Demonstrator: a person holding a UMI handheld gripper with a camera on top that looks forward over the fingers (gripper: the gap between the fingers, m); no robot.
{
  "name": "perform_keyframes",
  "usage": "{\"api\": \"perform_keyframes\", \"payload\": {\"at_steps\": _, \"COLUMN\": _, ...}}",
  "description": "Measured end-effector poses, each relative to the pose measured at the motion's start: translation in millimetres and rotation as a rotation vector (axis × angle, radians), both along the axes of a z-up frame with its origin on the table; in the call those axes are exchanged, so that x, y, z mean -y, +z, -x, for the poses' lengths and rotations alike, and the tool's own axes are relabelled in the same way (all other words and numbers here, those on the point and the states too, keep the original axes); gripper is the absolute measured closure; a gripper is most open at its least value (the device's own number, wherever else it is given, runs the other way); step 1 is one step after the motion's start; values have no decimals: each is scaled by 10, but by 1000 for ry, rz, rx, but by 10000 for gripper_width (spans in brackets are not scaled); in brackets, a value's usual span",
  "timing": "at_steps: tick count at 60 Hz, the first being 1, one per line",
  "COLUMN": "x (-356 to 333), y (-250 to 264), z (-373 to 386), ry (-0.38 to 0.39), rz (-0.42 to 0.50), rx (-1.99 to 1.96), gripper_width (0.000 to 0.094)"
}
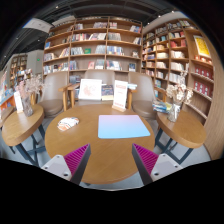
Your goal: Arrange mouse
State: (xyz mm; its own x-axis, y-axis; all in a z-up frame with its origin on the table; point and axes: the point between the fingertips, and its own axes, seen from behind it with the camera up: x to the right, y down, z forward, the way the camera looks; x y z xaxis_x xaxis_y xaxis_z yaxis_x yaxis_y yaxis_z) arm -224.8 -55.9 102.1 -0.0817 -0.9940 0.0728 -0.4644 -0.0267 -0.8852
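Observation:
My gripper (111,160) is open and empty, its two fingers with magenta pads (77,157) spread wide over the near part of a round wooden table (110,150). A light blue rectangular mouse mat (123,126) lies flat on the table beyond the fingers, slightly to the right. A small white and orange object (68,124), possibly the mouse, lies on the table to the left of the mat. Nothing is between the fingers.
Tall bookshelves (95,48) line the back and right walls. Display stands with books (91,91) are behind the table. Another round table (18,125) is at the left and one (185,125) at the right, with chairs around.

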Motion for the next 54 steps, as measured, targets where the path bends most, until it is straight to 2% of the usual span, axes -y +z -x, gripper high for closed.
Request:
{"api": "perform_keyframes", "payload": {"at_steps": 9, "x": -374, "y": -41, "z": -141, "ry": 37, "rz": -6, "rx": -6, "gripper_width": 79}}
{"api": "perform_keyframes", "payload": {"at_steps": 18, "x": -1009, "y": -94, "z": -295, "ry": 100, "rz": -76, "rx": -13, "gripper_width": 82}}
{"api": "perform_keyframes", "payload": {"at_steps": 32, "x": -1805, "y": -226, "z": -564, "ry": 147, "rz": -91, "rx": -23, "gripper_width": 79}}
{"api": "perform_keyframes", "payload": {"at_steps": 54, "x": -2318, "y": -692, "z": -1305, "ry": 111, "rz": -49, "rx": -69, "gripper_width": 85}}
